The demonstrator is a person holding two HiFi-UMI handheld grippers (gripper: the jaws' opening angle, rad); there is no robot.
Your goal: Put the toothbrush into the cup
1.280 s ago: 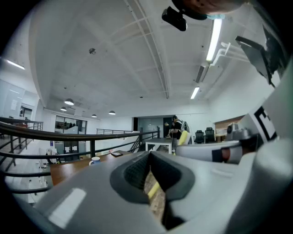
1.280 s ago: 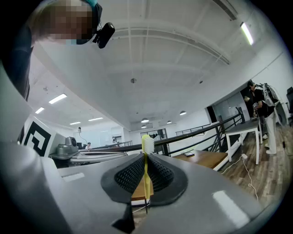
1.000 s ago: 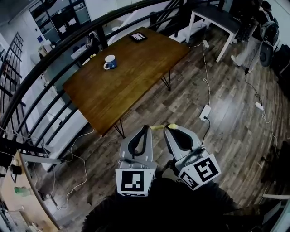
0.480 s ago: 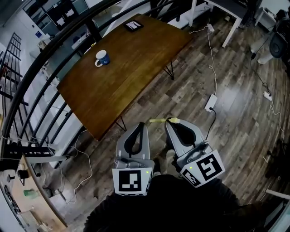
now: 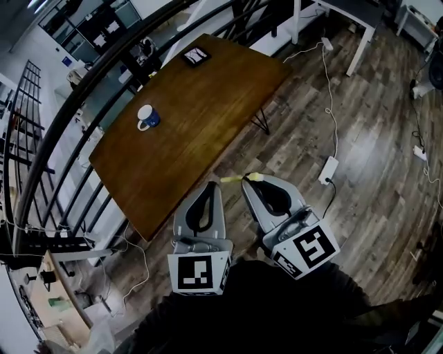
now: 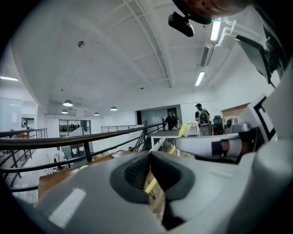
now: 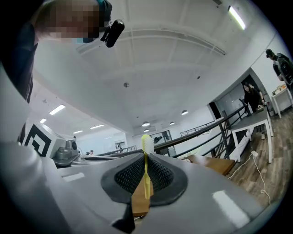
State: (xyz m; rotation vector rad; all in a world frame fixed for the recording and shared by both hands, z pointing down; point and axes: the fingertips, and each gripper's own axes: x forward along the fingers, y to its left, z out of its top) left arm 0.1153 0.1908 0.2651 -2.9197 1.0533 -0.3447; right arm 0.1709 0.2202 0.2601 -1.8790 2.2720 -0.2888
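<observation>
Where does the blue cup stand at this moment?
In the head view, the blue cup with a white inside stands on the brown wooden table, toward its left side, close to the black railing.

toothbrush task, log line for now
right gripper: shut on toothbrush | cup: upright on table | toothbrush in cup: not yet

Brown wooden counter (image 5: 187, 117) on thin black hairpin legs (image 5: 261, 124), standing on plank floor (image 5: 374, 124). Dark flat device (image 5: 195, 54) lies near the counter's far corner. Black railing (image 5: 90, 76) runs along the counter's left edge. White power strip (image 5: 329, 169) with its cable (image 5: 329, 90) is on the floor, off the right edge. White table (image 5: 349, 8) stands further back. Two people (image 6: 172, 120) stand in the distance.
</observation>
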